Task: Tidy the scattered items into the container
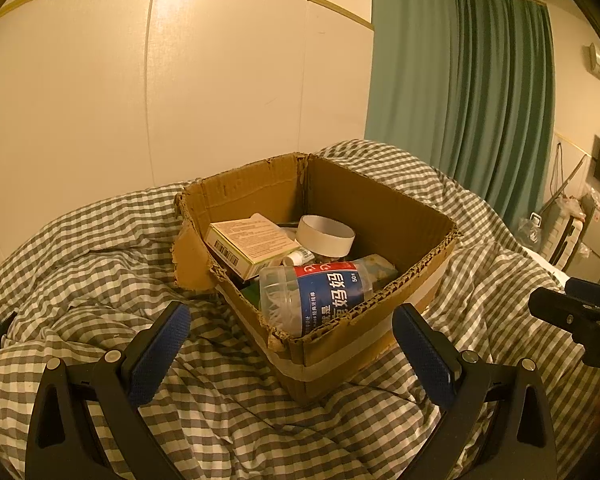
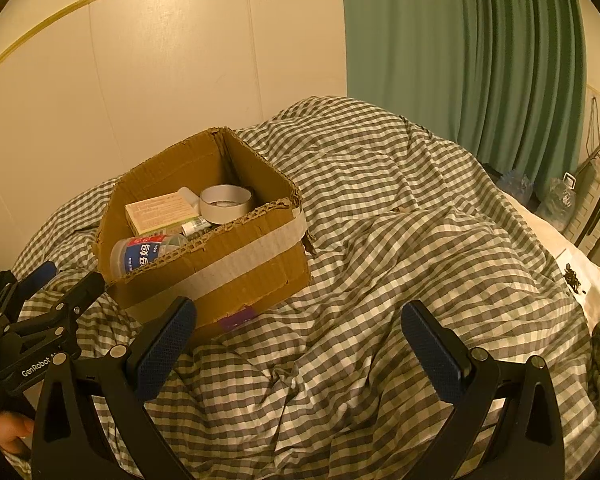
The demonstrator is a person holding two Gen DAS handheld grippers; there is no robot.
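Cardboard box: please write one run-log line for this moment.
cardboard box: holds jar, tape roll, carton | left tool: open, empty | right tool: open, empty

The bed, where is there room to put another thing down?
Free: the checked duvet between the cardboard box and the green curtain. Crowded: inside the box, with the tape roll, carton and jar.

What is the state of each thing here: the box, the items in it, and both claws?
cardboard box: open, flaps torn off, taped
floss pick jar: lying on its side in box
tape roll: in box
carton: tilted in box
left claw: open, empty
right claw: open, empty
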